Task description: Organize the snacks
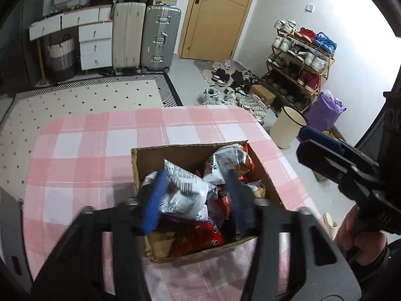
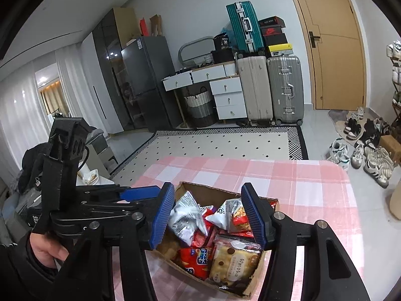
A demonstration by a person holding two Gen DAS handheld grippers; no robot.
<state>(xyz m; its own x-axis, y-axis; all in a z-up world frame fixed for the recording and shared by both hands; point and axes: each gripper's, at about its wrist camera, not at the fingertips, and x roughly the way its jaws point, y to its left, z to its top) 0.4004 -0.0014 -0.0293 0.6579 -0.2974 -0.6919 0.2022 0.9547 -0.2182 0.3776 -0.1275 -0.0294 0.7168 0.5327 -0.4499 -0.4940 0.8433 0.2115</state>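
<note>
A cardboard box [image 1: 190, 153] full of snack packets stands on the pink checked table [image 1: 82, 150]. A white packet [image 1: 185, 188] lies on top, with red packets [image 1: 198, 238] below. My left gripper [image 1: 194, 200] is open and blurred, its blue pads on either side of the white packet just above the box. My right gripper [image 2: 210, 215] is open and empty above the same box [image 2: 253, 288], over a white packet [image 2: 185, 215], a red packet [image 2: 198, 258] and a cracker packet [image 2: 233, 263]. It shows at the right of the left wrist view [image 1: 318, 145], beside the box.
The table edge drops to a tiled floor with a patterned rug [image 2: 220, 143]. Suitcases [image 2: 270, 87], white drawers [image 2: 225, 95] and a door [image 2: 333, 50] stand at the back. A shoe rack [image 1: 298, 67], loose shoes [image 1: 230, 85], a cream bin [image 1: 288, 128] and a purple bag [image 1: 325, 110] stand right.
</note>
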